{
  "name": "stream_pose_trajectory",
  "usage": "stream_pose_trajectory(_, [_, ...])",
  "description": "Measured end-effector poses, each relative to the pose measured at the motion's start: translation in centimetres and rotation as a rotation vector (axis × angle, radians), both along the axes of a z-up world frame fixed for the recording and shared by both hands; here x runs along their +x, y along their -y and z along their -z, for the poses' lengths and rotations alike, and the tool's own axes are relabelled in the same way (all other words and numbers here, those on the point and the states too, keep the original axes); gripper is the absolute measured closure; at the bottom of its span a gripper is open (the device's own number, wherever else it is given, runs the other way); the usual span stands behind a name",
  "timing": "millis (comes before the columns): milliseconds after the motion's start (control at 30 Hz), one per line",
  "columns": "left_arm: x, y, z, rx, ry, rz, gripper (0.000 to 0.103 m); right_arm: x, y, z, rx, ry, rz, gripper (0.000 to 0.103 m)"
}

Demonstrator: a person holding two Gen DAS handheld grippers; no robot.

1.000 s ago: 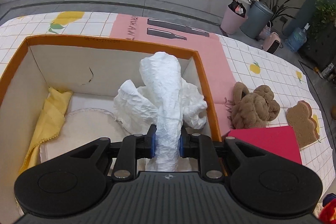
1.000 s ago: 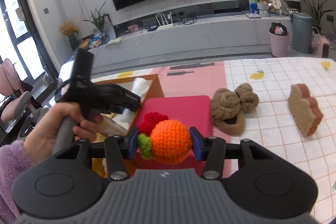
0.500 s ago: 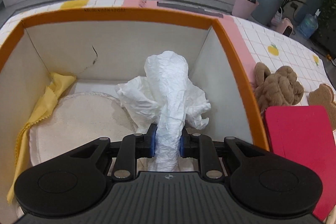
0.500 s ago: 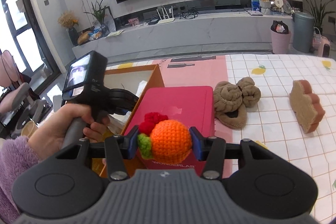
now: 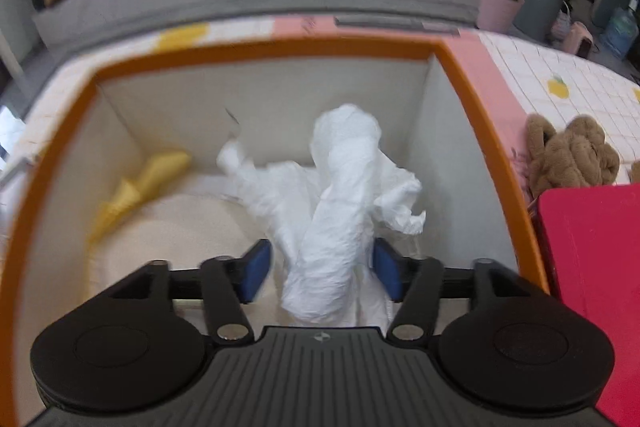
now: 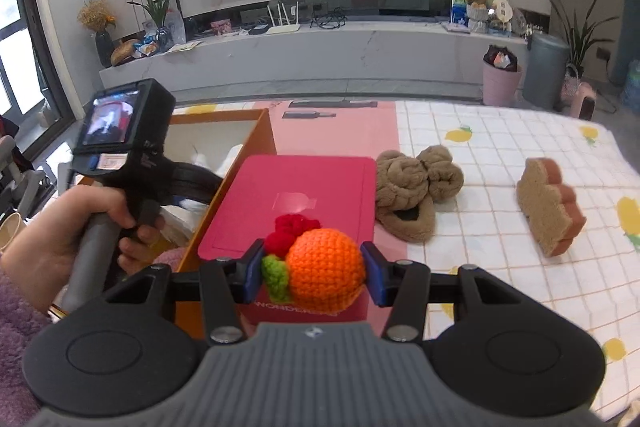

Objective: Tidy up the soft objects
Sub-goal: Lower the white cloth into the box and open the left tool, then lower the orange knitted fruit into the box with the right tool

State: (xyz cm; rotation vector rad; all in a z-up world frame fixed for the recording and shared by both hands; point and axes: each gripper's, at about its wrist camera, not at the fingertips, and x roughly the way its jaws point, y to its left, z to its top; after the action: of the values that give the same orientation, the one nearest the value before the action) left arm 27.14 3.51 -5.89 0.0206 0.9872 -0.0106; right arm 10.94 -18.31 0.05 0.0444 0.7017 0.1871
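Observation:
In the left wrist view my left gripper [image 5: 320, 273] hangs inside the orange-rimmed box [image 5: 256, 45]. Its jaws are opening around a crumpled white cloth [image 5: 344, 187]. The left pad stands clear of the cloth and the right pad is just beside it. The cloth stands on the box floor next to a yellow cloth [image 5: 140, 187] and a round cream pad [image 5: 180, 227]. In the right wrist view my right gripper [image 6: 312, 273] is shut on a crocheted orange [image 6: 324, 271] with a green leaf and a red knot, above a red flat box [image 6: 304, 187].
A brown plush piece [image 6: 416, 187] and a toast-shaped sponge [image 6: 548, 207] lie on the checked tablecloth right of the red box. A person's hand [image 6: 60, 227] holds the left gripper's handle over the orange box [image 6: 264, 131]. Bins stand on the floor beyond the table.
The left jaws have spread apart and let go of the white cloth, which stays in the box. The right gripper keeps the crocheted orange and has tilted slightly.

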Motion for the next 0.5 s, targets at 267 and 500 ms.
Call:
stream_pose_trajectory(267, [-3.1,-4.8,-5.1,-0.24,0.119,-0.03,0.012,-0.9,-1.5,-1.7,-0.046,0.039,-0.008,0.053])
stream_pose_trajectory(500, [-5.5,-8.5,-8.5,-0.287,0.093,-0.012,0.012,0.4,-5.0,-4.4,-0.01,0.05,-0.114,0.053])
